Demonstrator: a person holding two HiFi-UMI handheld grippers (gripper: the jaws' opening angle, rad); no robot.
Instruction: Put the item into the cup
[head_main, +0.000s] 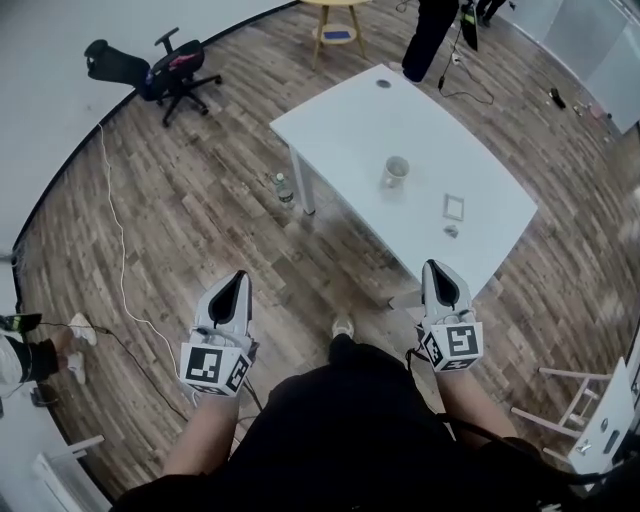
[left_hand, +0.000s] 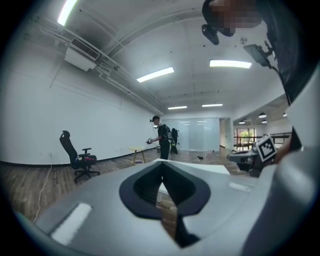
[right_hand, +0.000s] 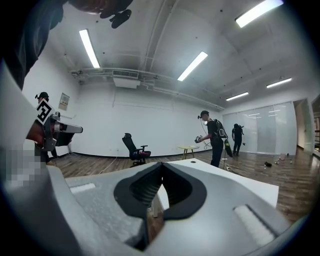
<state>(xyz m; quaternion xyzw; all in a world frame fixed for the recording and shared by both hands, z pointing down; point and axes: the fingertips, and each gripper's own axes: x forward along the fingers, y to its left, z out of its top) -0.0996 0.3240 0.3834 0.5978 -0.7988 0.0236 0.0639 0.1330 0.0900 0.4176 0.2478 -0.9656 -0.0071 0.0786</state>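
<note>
I'm standing back from the table (head_main: 400, 110), so the step in hand is the approach. Both grippers are well short of the cup (head_main: 395, 172). The left gripper (head_main: 238, 280) has its jaws pressed together with nothing between them, and its own view (left_hand: 161, 165) confirms that. The right gripper (head_main: 432, 268) is clenched empty as well (right_hand: 161, 167).

The cup stands upright near the table's middle. A flat white square (head_main: 454, 207) lies near it, on my side and to the right. A small grey piece (head_main: 452, 231) lies just past the square, further from the cup. I take one of these to be the item but can't tell which from here; both are outside the cup.

I'd bring the right gripper in, since it's on the item's side of the cup. The jaws need to part before they reach the item, not over it. Either piece looks low and small, so I'd come in steeply and close gently, or it could skid away from the cup. The left gripper could steady the cup if it looks likely to tip.
</note>
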